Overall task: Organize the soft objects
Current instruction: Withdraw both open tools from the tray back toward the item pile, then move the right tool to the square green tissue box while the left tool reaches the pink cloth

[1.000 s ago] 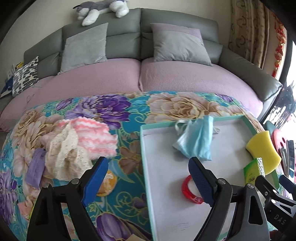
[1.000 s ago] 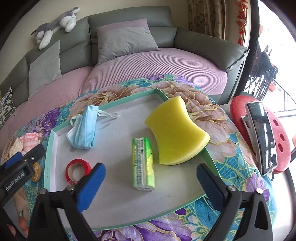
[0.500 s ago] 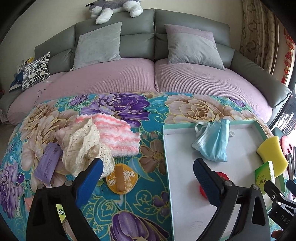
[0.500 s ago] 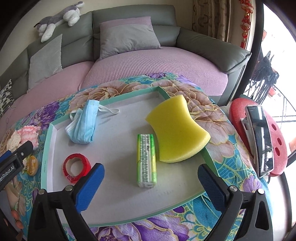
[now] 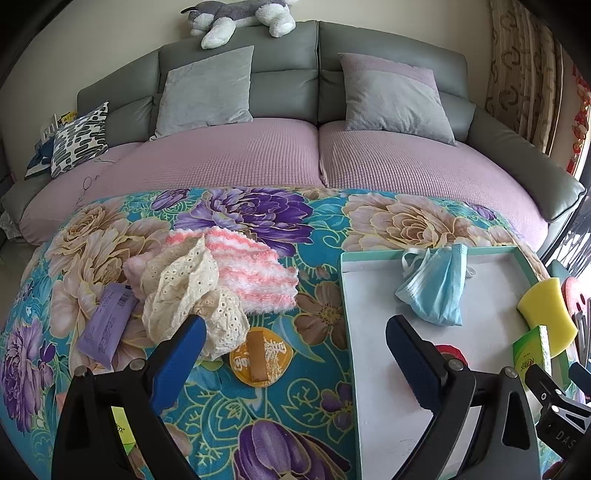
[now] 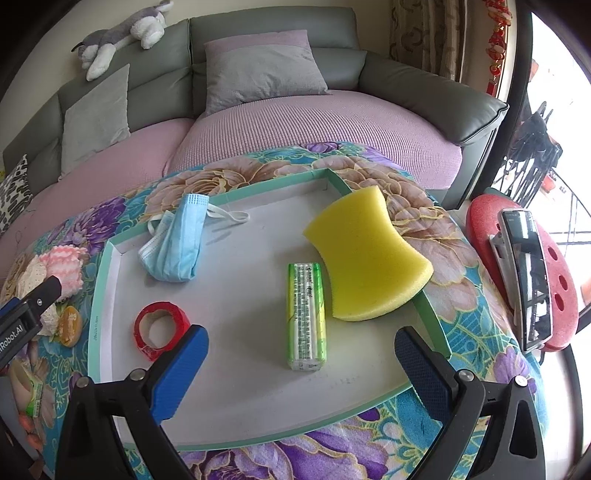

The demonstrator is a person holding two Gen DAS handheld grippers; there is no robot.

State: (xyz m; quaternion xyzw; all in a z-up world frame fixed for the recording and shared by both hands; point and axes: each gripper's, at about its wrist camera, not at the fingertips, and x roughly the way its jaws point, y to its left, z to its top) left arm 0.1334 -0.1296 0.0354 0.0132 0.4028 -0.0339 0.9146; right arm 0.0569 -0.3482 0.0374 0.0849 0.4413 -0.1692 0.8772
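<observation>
A white tray with a green rim (image 6: pixel 110 258) (image 5: pixel 345 295) lies on the floral cloth. In it are a blue face mask (image 6: pixel 177 243) (image 5: pixel 436 288), a yellow sponge (image 6: pixel 365 258) (image 5: pixel 546 310), a green tissue pack (image 6: pixel 306 314) (image 5: pixel 532 350) and a red tape roll (image 6: pixel 159 328) (image 5: pixel 448 352). Left of the tray lie a cream lace cloth (image 5: pixel 184 295) on a pink-and-white knit cloth (image 5: pixel 251 273), a purple packet (image 5: pixel 105 325) and an orange round packet (image 5: pixel 260 352). My left gripper (image 5: pixel 291 354) stands open over the cloth near the tray's left rim. My right gripper (image 6: pixel 301 363) stands open above the tray's near edge, empty.
A sofa with pink seat covers (image 5: pixel 295 155) and grey cushions (image 5: pixel 395 96) lies behind the table, a plush dog (image 5: pixel 236 14) on its back. A red stool (image 6: pixel 517 273) with a phone (image 6: pixel 524 277) on it stands right of the table. A patterned pillow (image 5: pixel 79 140) rests at the sofa's left.
The left gripper has shifted left away from the tray's middle, so the lace and knit cloths come closer to centre, and its jaws have spread a little wider. The right gripper's view has barely changed.
</observation>
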